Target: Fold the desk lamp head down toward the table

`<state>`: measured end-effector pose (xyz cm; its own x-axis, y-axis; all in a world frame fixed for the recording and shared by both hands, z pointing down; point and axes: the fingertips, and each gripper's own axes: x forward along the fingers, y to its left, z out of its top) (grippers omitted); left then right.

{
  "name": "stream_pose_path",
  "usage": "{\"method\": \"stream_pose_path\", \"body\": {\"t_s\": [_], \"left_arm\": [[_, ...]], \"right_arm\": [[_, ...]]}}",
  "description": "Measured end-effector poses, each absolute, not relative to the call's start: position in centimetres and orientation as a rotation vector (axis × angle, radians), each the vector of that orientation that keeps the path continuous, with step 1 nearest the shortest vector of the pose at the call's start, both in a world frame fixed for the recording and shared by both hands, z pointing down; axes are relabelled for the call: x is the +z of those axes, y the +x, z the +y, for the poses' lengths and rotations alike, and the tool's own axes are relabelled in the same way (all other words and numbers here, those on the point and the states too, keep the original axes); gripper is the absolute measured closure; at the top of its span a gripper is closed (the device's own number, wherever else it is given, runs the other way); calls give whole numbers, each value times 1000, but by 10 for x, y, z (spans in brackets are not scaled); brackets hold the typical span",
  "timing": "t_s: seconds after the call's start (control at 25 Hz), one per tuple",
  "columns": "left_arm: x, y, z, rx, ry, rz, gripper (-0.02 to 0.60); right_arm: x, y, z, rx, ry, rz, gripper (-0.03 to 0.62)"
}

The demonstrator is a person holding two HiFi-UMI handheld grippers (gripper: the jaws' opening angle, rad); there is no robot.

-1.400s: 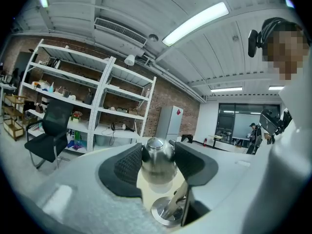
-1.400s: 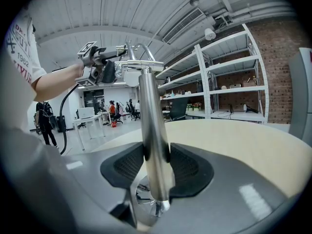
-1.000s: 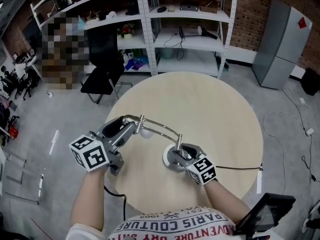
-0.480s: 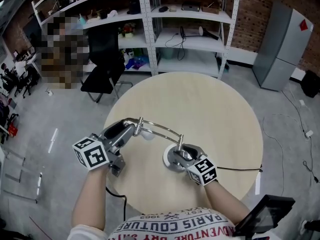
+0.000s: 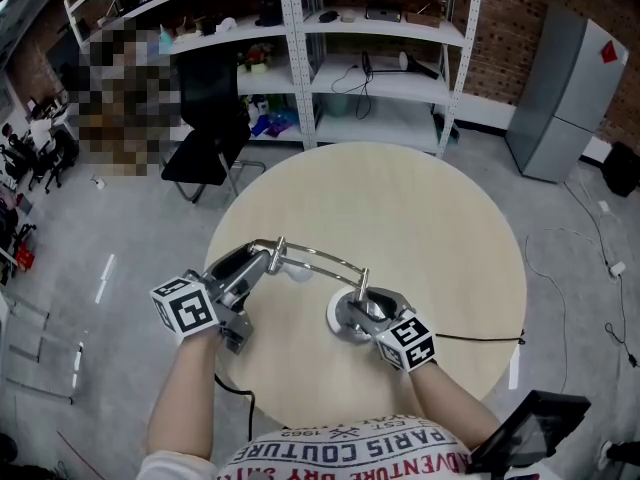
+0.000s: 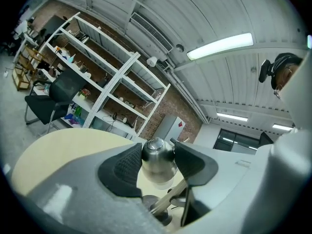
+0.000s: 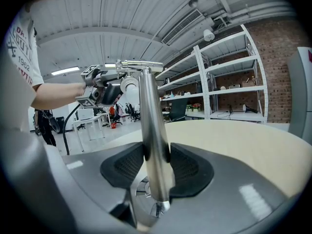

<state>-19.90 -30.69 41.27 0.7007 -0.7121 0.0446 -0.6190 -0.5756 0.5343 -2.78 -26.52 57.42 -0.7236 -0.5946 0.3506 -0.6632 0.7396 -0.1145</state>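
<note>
Our left gripper [image 6: 158,151] clenches the lamp head [image 6: 157,164] at nine o'clock, our right gripper [image 7: 155,156] the post [image 7: 148,108]; if we rush, the smooth head probably slips free

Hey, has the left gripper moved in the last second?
Yes, slightly. In the head view the left gripper, shut on the lamp head, has shifted right, toward the lamp base.

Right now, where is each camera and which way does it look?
Head view: on the person's head, looking steeply down at the table; forearms, left gripper, right gripper show.
Left gripper view: on the left gripper, looking along jaws shut on the lamp head.
Right gripper view: on the right gripper, jaws clamping the lamp post; left forearm shows.
Shared: all show the table.
</note>
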Motion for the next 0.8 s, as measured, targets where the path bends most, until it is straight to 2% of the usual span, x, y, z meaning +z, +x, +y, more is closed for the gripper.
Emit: {"method": "stream_pose_path", "body": {"t_s": [0.8], "left_arm": [[457, -205, -308, -352, 2235, -941, 365]], "right_arm": [[575, -28, -265, 337, 987, -2646, 424]]}}
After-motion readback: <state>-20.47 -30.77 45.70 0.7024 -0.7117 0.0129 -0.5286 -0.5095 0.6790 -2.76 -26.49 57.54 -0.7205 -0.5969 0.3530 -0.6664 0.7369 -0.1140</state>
